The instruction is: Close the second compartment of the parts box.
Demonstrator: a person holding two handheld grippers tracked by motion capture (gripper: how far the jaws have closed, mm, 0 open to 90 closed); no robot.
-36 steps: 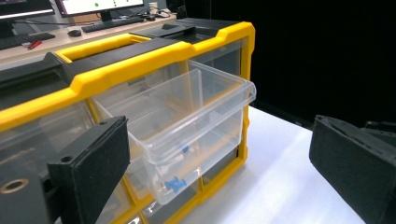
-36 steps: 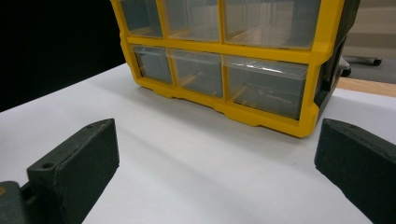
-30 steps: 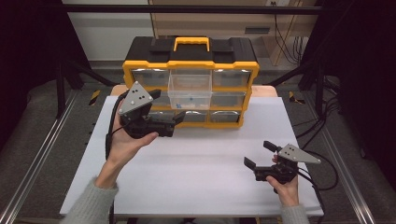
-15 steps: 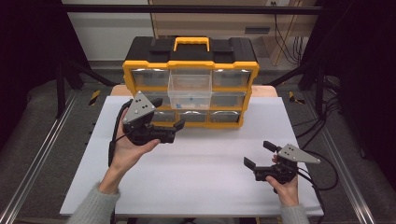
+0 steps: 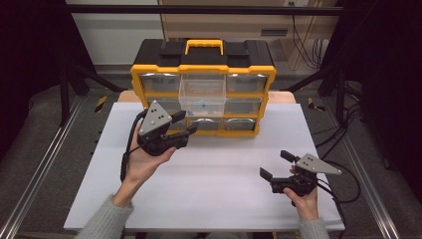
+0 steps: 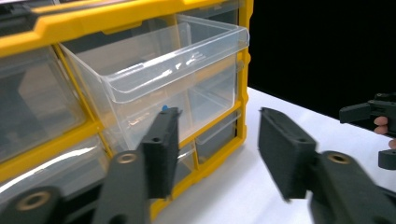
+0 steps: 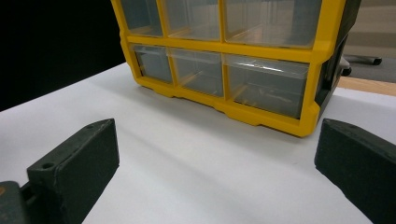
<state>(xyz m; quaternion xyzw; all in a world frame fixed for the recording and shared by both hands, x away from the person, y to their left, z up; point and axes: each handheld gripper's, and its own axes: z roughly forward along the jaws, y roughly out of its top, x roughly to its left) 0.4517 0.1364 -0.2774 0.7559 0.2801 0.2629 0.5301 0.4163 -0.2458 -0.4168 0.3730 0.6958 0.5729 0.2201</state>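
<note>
L gripper [image 6: 215, 154]: jaws just been closing, now half apart, nothing btwn them; pulled-out clear drawer [image 6: 159, 79] sits just beyond the tips, mid column of the yellow organizer [image 5: 201, 84]. R gripper [image 5: 275, 166] wide apart, empty, low on the white table [image 5: 219, 189], well apart from the organizer.

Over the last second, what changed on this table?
The left gripper sank and slid rightward toward the pulled-out clear drawer of the yellow organizer; its jaws have just been closing, with nothing between them. The right gripper stayed open on the white table, and the drawer stayed out.
</note>
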